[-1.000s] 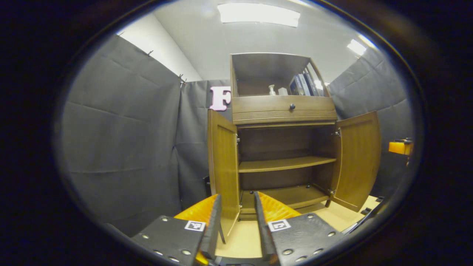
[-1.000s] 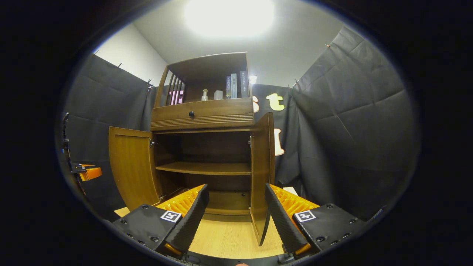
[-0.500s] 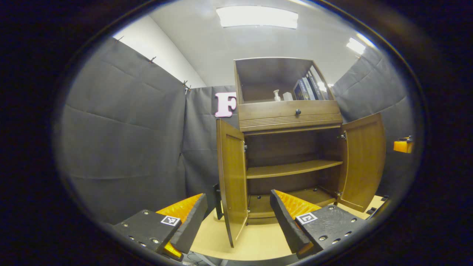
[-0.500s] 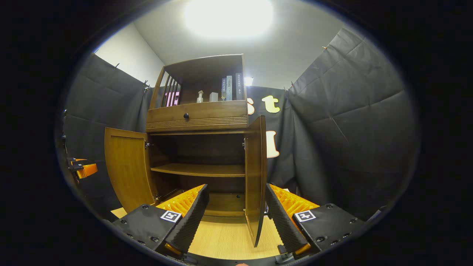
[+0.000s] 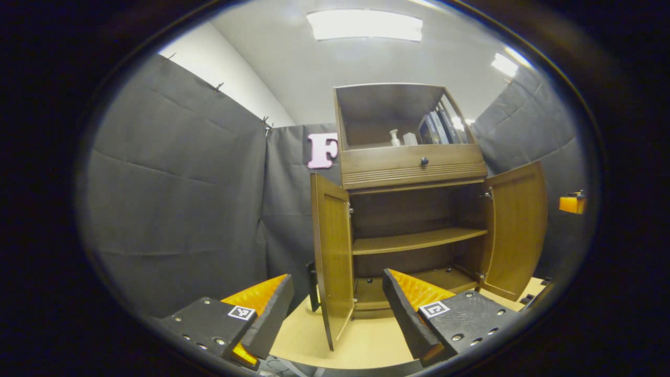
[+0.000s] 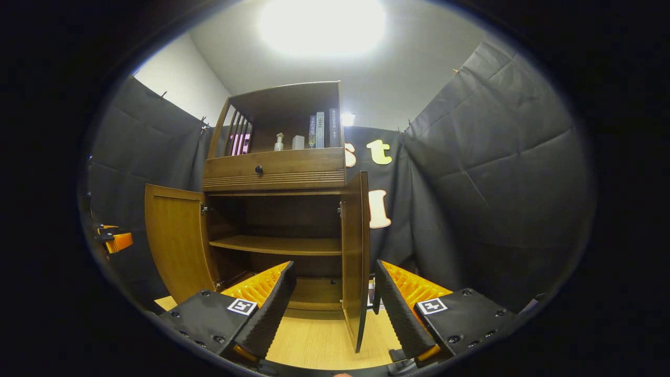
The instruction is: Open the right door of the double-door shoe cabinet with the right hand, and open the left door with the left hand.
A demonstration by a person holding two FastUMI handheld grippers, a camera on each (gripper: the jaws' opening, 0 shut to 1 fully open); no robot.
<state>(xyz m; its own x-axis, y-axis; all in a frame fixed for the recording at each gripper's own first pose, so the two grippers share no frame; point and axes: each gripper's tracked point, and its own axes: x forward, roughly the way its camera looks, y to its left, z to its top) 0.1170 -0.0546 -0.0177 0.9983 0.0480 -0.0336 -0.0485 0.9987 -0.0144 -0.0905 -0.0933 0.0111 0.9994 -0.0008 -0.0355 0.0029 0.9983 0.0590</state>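
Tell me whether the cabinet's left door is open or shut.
Open. In the left gripper view the left door stands swung out edge-on, baring the shelf; the left gripper is spread, not touching it.

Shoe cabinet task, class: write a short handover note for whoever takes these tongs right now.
Left tongs: open, holding nothing, in front of the left door.
Right tongs: open, holding nothing, in front of the right door.
Shoe cabinet: both doors stand swung wide open; the shelves inside look bare.
Done: both doors opened.
Left: seemingly nothing; just keep the tongs off the doors.
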